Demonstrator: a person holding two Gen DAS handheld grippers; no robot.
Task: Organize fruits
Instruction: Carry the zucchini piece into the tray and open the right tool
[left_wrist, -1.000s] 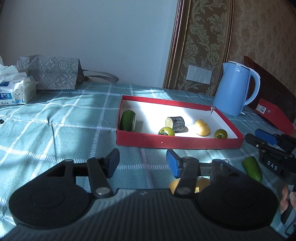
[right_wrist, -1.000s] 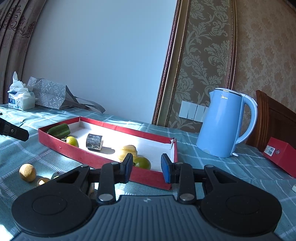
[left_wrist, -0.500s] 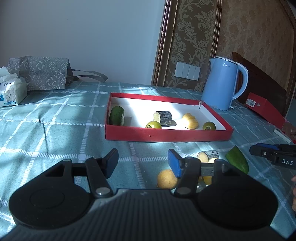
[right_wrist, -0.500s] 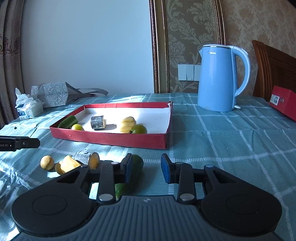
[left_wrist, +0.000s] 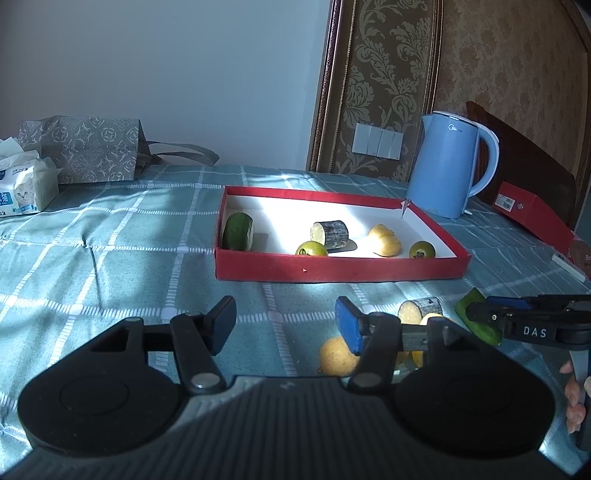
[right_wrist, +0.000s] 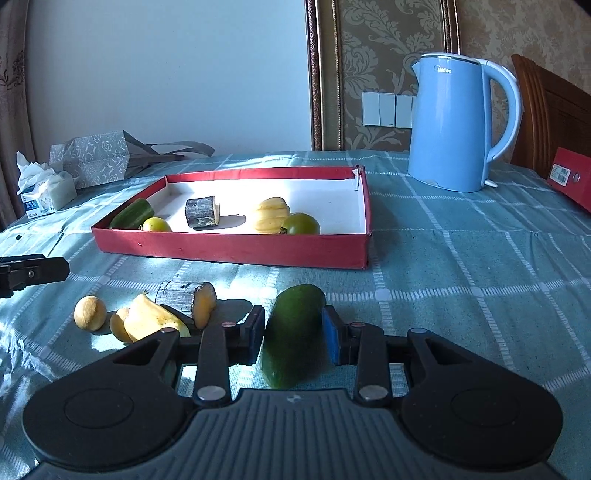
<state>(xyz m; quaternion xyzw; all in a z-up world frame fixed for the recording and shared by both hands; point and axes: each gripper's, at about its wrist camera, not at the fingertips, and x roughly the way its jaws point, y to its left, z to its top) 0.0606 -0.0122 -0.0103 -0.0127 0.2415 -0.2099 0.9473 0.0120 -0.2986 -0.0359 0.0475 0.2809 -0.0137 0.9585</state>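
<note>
Straddling the loose cucumber piece (right_wrist: 291, 334), the right gripper (right_wrist: 293, 332) sits low over the checked tablecloth (right_wrist: 461, 266), on the near side of the red tray (right_wrist: 236, 251). Its jaws are spread, one blue pad on each flank of the piece; whether either pad touches the skin cannot be told, and the piece lies flat on the cloth. This alignment places the long axis of the piece along the fingers, so that closing would press the pads on its two curved sides. Judged from this, the step in hand is the grasp before a lift into the red tray.

Beside the cucumber piece, also on the near side of the red tray, lie a dark-skinned cut chunk (right_wrist: 184, 299), a yellow pepper-like piece (right_wrist: 153, 321) and a small round yellow fruit (right_wrist: 89, 313). These are clustered close together, which leaves little room for a finger between them.

Inside the red tray rest five items: a second cucumber piece (right_wrist: 133, 213), a second dark-skinned chunk (right_wrist: 201, 211), a yellow piece (right_wrist: 271, 215) and two green round fruits (right_wrist: 300, 224). They are spaced apart along the near wall, leaving the far part of the white floor free.

The left gripper (left_wrist: 284, 325) hovers on the near side of the red tray with its jaws spread wide and nothing between them.

A blue kettle (right_wrist: 458, 122) stands beyond the far right corner of the red tray.
</note>
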